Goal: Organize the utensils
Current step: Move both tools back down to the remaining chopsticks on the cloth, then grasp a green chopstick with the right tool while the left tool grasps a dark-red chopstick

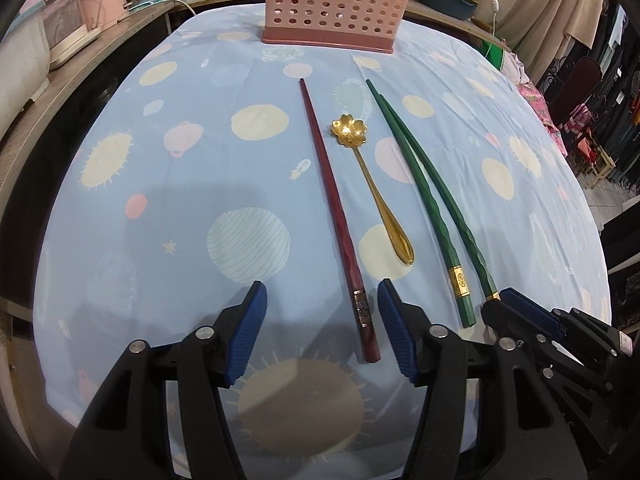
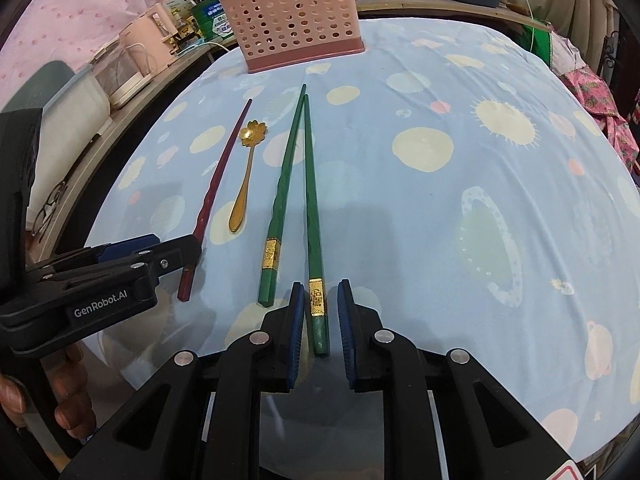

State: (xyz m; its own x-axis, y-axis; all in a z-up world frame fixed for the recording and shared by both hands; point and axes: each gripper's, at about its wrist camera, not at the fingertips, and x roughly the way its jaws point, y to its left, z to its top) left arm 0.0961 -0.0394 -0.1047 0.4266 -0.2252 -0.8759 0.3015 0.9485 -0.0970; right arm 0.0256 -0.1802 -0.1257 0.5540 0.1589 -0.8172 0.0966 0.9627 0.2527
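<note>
Left gripper [image 1: 322, 316]: its blue pads stand wide apart. The near end of the red chopstick lies between them. The pads do not touch it.
Red chopstick [image 1: 332, 208]: it lies flat on the blue cloth [image 1: 160, 184], the thing farthest left. Its thin tip points to the far side.
Gold spoon [image 1: 372, 184]: it lies just right of the red chopstick. Its flower bowl is at the far end.
Green chopsticks [image 2: 290, 184]: two lie side by side, right of the spoon. Their far tips are close together.
Right gripper [image 2: 318, 320]: its pads are narrow, one on each side of the near end of the right green chopstick. A thin gap shows on both sides, so it does not look pinched yet.
Pink basket [image 2: 296, 20]: it stands at the far edge of the cloth. No table utensil can be seen inside it.
Done so far: nothing looks put away.
Left to do: probably lift all four utensils and put them in the basket.
</note>
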